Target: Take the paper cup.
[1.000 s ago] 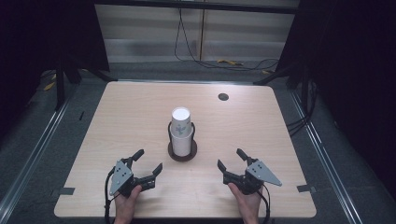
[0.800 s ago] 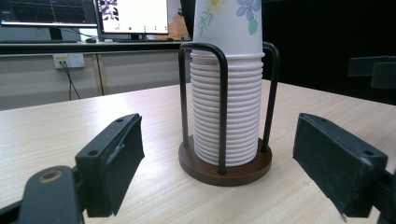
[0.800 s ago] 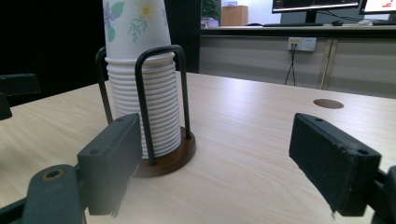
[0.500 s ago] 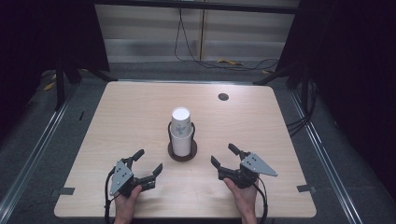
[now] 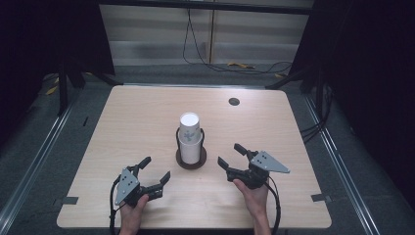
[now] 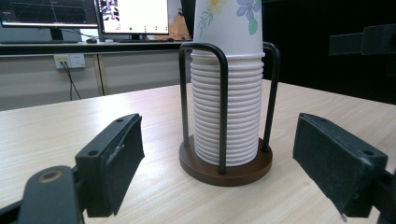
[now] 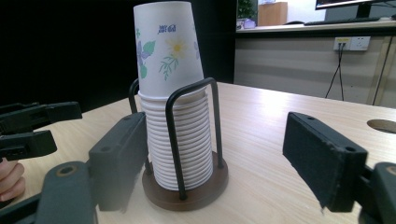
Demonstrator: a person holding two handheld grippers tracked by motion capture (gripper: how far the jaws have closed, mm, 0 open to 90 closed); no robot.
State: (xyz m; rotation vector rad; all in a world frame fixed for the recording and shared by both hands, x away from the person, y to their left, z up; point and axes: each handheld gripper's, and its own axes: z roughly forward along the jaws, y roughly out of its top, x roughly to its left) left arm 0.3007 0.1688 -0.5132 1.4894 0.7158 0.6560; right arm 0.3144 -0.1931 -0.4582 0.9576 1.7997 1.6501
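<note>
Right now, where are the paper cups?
In the high view, the paper cups are stacked upside down in a wire holder at the middle of the table, ahead of and between both grippers.

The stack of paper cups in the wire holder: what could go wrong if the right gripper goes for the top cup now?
1. The cups are nested tightly, so several may lift together with the top cup.
2. The wire holder stands loose on the table; a sideways pull could tip it.
3. The right gripper has just been closing its jaws with nothing between them; too narrow, they could bump the thin cup wall and dent it.
</note>
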